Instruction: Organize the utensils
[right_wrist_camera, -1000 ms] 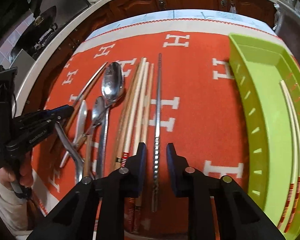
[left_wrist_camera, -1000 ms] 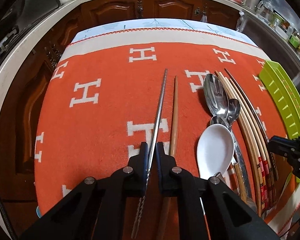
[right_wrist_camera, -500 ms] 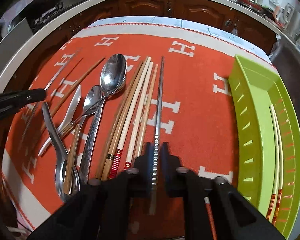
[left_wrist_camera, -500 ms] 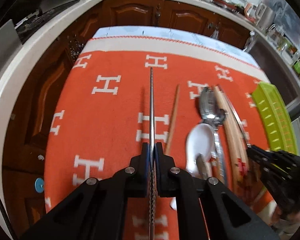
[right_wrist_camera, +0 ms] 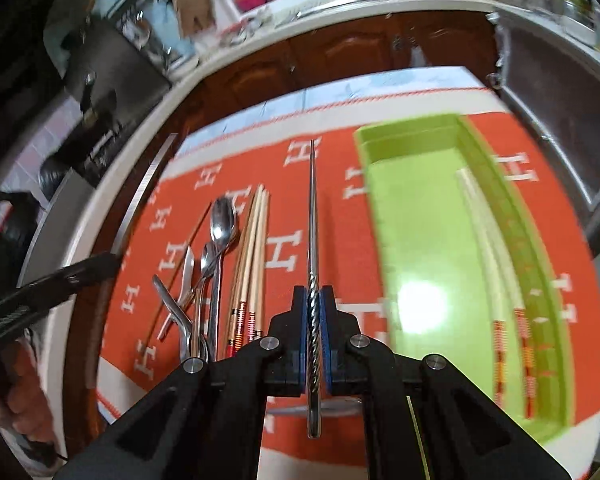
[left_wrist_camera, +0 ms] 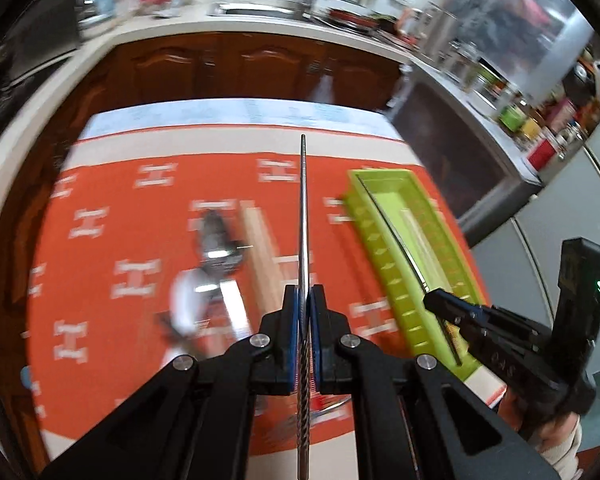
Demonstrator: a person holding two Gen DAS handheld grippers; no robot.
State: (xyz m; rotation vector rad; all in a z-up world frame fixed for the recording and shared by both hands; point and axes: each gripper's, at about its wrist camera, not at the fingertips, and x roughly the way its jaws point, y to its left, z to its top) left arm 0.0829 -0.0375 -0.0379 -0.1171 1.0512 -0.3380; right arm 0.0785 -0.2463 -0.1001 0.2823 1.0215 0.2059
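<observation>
My left gripper [left_wrist_camera: 304,300] is shut on a metal chopstick [left_wrist_camera: 303,216] and holds it in the air over the orange cloth. My right gripper [right_wrist_camera: 313,300] is shut on a second metal chopstick [right_wrist_camera: 312,208], also lifted, just left of the green tray [right_wrist_camera: 420,216]. The right gripper also shows in the left wrist view [left_wrist_camera: 440,300] above the tray [left_wrist_camera: 384,256]. Two pale chopsticks [right_wrist_camera: 488,240] with red-banded ends lie in the tray. Spoons [right_wrist_camera: 220,228] and wooden chopsticks [right_wrist_camera: 256,240] lie on the cloth to the left.
The orange cloth [right_wrist_camera: 284,252] with white H marks covers the table. Wooden cabinets [left_wrist_camera: 236,64] and a cluttered counter stand behind it. The left gripper's body [right_wrist_camera: 52,284] shows at the left edge of the right wrist view.
Both grippers have risen from the cloth and swung right toward the green tray, each carrying its metal chopstick. The right gripper closed on its chopstick a second ago.
</observation>
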